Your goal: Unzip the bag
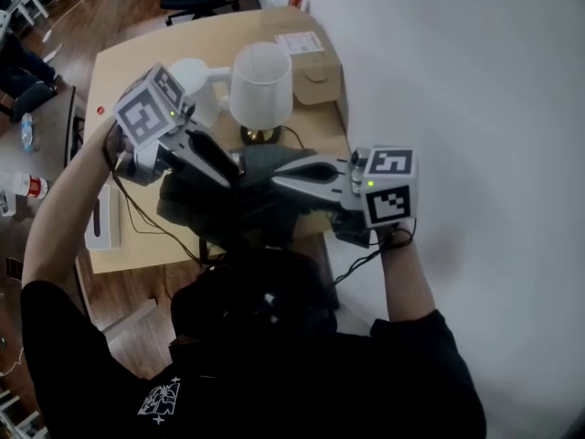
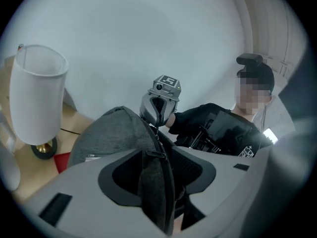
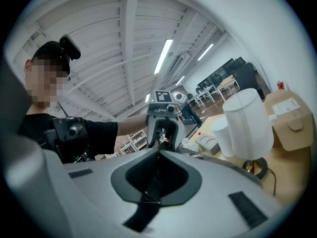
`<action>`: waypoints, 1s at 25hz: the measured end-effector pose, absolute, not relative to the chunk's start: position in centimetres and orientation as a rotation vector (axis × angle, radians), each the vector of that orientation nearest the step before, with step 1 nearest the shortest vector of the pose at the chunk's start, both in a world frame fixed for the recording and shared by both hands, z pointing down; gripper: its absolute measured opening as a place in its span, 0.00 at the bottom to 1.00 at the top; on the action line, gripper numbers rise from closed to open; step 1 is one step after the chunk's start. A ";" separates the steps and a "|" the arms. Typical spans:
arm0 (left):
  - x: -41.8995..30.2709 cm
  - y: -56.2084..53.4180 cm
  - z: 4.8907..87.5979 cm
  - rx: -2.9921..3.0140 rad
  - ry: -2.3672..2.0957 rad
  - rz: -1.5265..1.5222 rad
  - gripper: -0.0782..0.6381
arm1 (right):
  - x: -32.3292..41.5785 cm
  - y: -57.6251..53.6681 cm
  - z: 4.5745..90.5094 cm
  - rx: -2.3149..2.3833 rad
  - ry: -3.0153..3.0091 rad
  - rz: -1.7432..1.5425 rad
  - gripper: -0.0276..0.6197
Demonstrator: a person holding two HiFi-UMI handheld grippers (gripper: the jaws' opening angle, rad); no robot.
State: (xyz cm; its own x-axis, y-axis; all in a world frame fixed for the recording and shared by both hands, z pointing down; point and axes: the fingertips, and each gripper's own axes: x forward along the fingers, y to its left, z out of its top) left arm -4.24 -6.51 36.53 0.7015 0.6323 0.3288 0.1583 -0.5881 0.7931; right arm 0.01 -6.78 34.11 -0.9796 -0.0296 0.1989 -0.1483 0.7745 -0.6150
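Bag (image 1: 260, 165) is sitting on the desk (image 1: 128, 71), its zipper (image 2: 157, 138) running from the left gripper (image 1: 233, 167) toward the right gripper (image 1: 279, 179). Left jaws are gaping astride that seam, clamping nothing. Right jaws are pinching a dark strap (image 3: 148, 202).

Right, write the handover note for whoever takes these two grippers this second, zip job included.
Left gripper: open, with a fold of the grey bag between its jaws, not clamped.
Right gripper: shut at the bag's top, apparently on the zip pull.
Bag: on the near side of the table, in front of the lamp, with the grippers facing each other across it.
Done: both grippers are at the zip.
Left: probably clamp the fabric with the left gripper, then draw the pull along. How far the zip is open cannot be told.
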 end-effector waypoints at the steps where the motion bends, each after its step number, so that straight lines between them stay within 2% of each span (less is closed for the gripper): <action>1: -4.1 -6.3 36.4 2.095 0.637 0.782 0.37 | 0.0 -6.8 34.1 0.138 -2.790 0.991 0.06; 6: -3.5 -6.2 37.2 2.014 0.672 0.786 0.36 | 0.1 -6.7 34.2 0.131 -2.790 0.998 0.06; 8: -3.3 -6.6 37.1 2.048 0.671 0.767 0.21 | 0.1 -6.7 34.3 0.132 -2.789 1.001 0.06; 12: -4.1 -6.3 34.3 2.274 0.747 0.685 0.13 | 0.1 -6.8 34.2 0.136 -2.791 0.997 0.06; 20: -6.3 -4.8 34.6 2.667 0.926 0.765 0.13 | 0.1 -6.8 34.4 0.144 -2.784 0.991 0.06; 25: -6.8 -5.1 36.1 2.967 0.697 1.213 0.13 | 0.3 -6.6 34.6 0.167 -2.772 0.997 0.06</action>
